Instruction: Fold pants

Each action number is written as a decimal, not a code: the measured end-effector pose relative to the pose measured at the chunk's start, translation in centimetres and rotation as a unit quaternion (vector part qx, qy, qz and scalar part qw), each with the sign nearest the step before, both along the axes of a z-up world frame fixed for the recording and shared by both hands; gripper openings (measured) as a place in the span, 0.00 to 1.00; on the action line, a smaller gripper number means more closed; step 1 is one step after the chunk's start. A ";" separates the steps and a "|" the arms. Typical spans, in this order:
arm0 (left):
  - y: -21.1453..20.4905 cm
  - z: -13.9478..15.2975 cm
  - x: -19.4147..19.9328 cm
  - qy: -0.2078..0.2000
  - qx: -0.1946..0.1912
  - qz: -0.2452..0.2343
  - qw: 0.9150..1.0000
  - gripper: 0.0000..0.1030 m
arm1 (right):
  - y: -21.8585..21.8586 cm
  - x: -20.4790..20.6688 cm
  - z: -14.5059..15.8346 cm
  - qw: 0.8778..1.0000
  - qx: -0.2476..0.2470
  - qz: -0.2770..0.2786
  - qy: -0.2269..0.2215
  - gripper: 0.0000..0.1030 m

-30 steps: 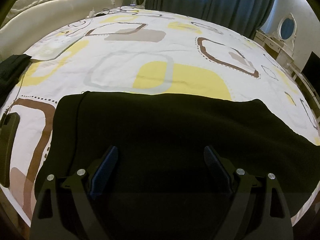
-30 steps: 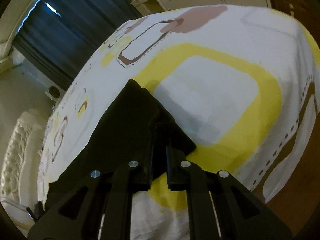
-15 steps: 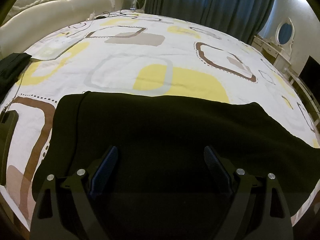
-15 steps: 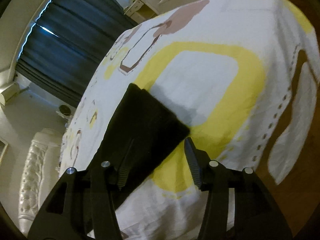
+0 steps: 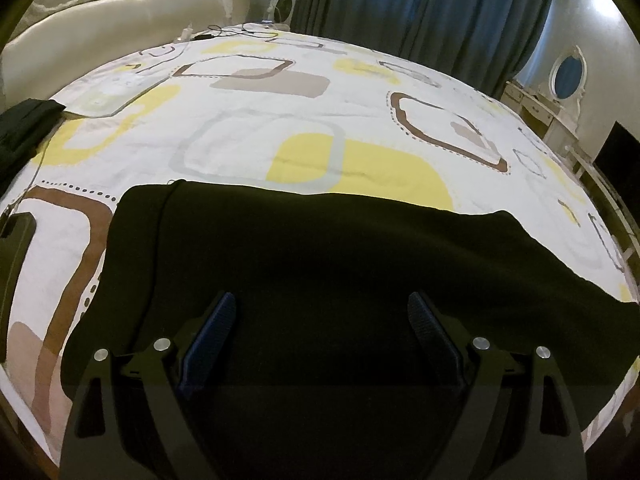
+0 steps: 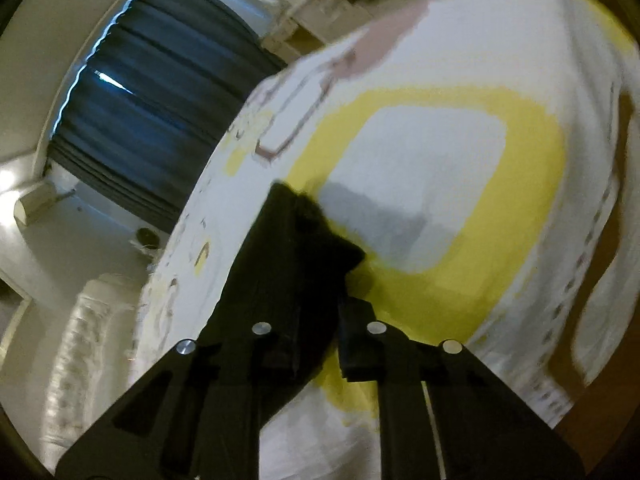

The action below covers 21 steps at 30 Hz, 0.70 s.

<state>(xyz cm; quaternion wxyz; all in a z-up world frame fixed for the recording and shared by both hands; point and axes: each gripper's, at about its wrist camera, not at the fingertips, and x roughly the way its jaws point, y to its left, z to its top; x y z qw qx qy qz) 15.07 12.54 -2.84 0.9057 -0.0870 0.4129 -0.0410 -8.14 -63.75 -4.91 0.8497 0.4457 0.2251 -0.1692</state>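
Black pants point(image 5: 320, 264) lie flat across the near part of the bed, waistband end at the left. My left gripper point(image 5: 320, 320) hovers open over the middle of the pants, jaws wide apart and empty. In the right wrist view the leg end of the pants point(image 6: 292, 248) is lifted off the sheet, and my right gripper point(image 6: 320, 320) is closed on its edge, jaws close together. That view is blurred by motion.
The bed sheet point(image 5: 248, 128) is white with yellow, brown and grey squares. A folded dark garment point(image 5: 24, 124) lies at the far left edge and a dark flat object point(image 5: 12, 264) near the left. Curtains point(image 5: 420, 4) and a dresser point(image 5: 560, 100) stand beyond.
My right gripper opened half a second ago, then closed again on the leg end and tilted upward. My left gripper stayed open over the pants.
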 end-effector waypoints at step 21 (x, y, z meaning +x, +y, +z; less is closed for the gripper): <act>1.7 0.3 -2.3 -0.023 -0.005 -0.010 1.000 0.84 | 7.6 0.9 5.3 0.994 -0.099 0.035 0.025 0.46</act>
